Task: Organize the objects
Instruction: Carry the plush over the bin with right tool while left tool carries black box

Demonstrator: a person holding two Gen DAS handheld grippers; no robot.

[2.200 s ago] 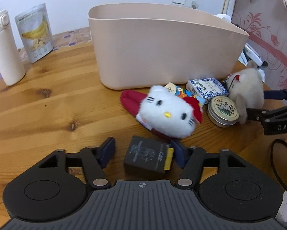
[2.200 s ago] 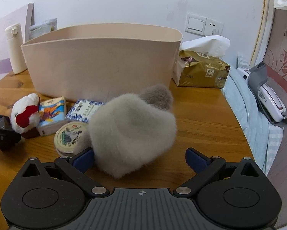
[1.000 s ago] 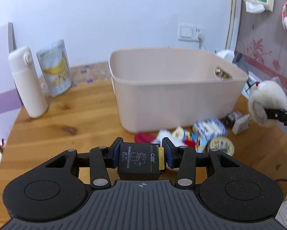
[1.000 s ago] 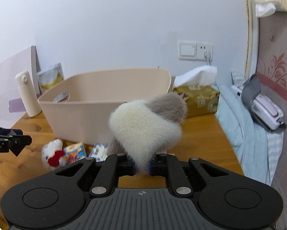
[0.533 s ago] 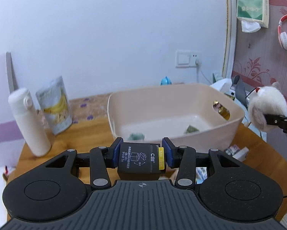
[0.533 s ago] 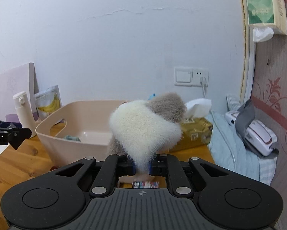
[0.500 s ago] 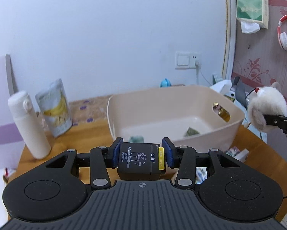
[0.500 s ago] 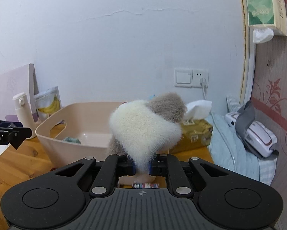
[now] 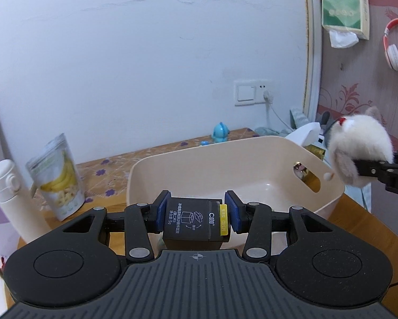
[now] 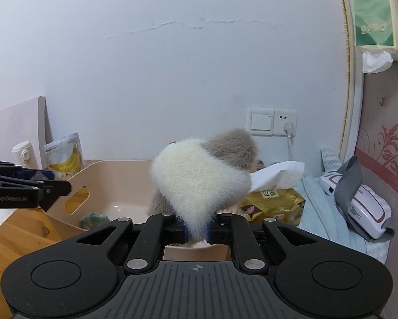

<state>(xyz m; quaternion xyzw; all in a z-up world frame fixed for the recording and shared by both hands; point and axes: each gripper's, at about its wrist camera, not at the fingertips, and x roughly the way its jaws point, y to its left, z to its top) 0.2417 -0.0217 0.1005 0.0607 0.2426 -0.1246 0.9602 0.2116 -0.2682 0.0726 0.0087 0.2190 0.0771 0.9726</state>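
We hold both things high over the big pink tub [image 9: 188, 159] on the wooden tabletop [image 9: 358, 228]. Our right tongs [image 10: 196, 232] pinch just a bit of the fluffy white and grey toy [image 10: 199, 175]. It is soft, so it may slip out and miss the tub. Our left tongs [image 9: 196, 214] squeeze the small black box [image 9: 192, 219] with a yellow strip. It could tip on landing.
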